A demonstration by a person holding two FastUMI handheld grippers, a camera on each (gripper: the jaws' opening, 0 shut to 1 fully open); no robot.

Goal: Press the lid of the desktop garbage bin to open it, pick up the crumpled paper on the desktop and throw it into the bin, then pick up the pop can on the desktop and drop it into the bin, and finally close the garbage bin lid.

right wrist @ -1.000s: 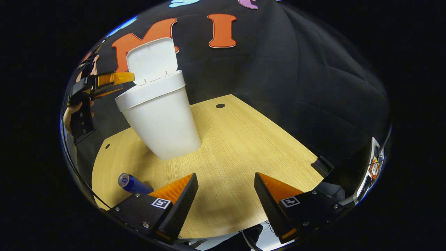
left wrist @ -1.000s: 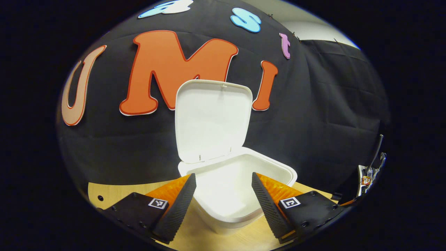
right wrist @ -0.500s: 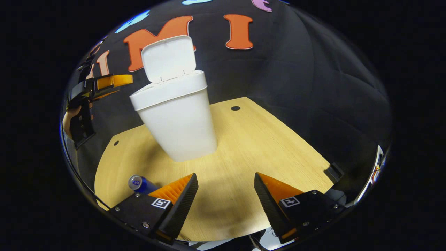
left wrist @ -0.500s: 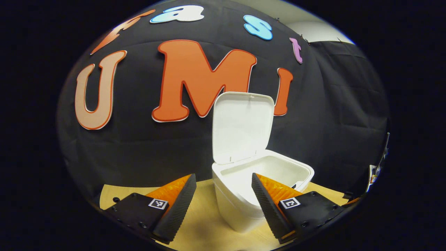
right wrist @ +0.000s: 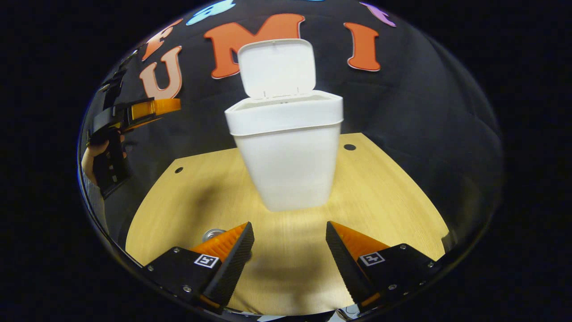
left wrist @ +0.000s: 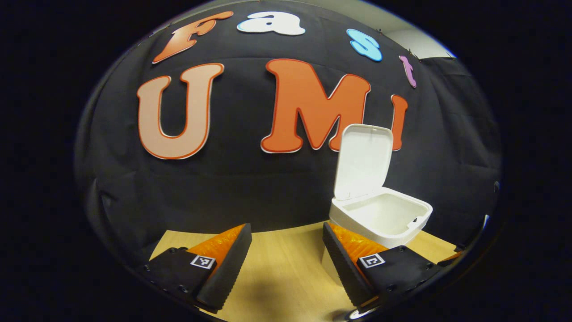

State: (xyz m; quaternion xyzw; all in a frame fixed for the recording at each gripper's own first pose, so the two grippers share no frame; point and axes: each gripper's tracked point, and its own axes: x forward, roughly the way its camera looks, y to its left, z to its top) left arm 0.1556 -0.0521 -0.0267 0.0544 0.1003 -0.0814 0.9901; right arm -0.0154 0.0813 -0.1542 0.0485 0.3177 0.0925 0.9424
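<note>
now that the left gripper (left wrist: 287, 257) backed off leaving the bin (right wrist: 286, 165) at its 2 o'clock, lid (right wrist: 277, 67) up, both grippers' jaws wide and empty, the right gripper (right wrist: 289, 255) swung toward the can (right wrist: 213, 234) at its 9 o'clock, so that's probably next.

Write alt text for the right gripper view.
A white bin stands on a wooden table with its lid up. The open right gripper hovers in front of it, a can peeking past its finger. The left gripper is held at far left.
</note>
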